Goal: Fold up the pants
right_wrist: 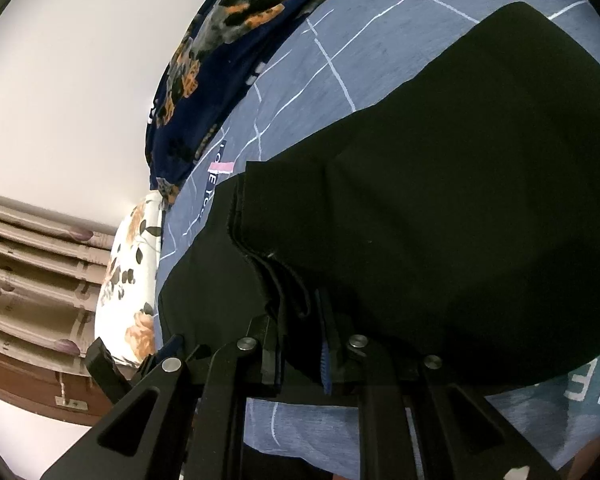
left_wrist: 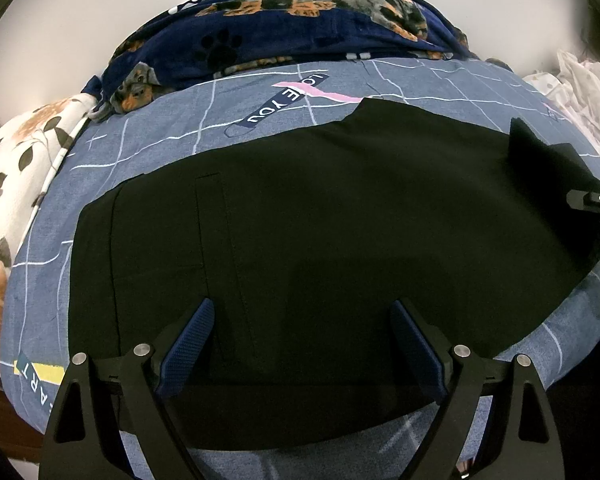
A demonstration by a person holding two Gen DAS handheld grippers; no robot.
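Observation:
Black pants (left_wrist: 320,232) lie spread on a blue-grey bed sheet (left_wrist: 172,128) with white grid lines. My left gripper (left_wrist: 302,338) is open above the near edge of the pants, its blue pads (left_wrist: 192,344) wide apart and empty. My right gripper (right_wrist: 300,316) is shut on the hem end of the pants (right_wrist: 440,200) and holds that end lifted and folded over the lower layer. The right gripper's body shows in the left wrist view (left_wrist: 596,204) at the far right, under raised black cloth.
A navy dog-print blanket (left_wrist: 292,28) is bunched along the far side of the bed. A white floral pillow (left_wrist: 16,176) lies at the left. Pale spotted cloth (left_wrist: 580,84) sits at the far right. A curtain (right_wrist: 32,280) and wooden frame stand beyond the bed.

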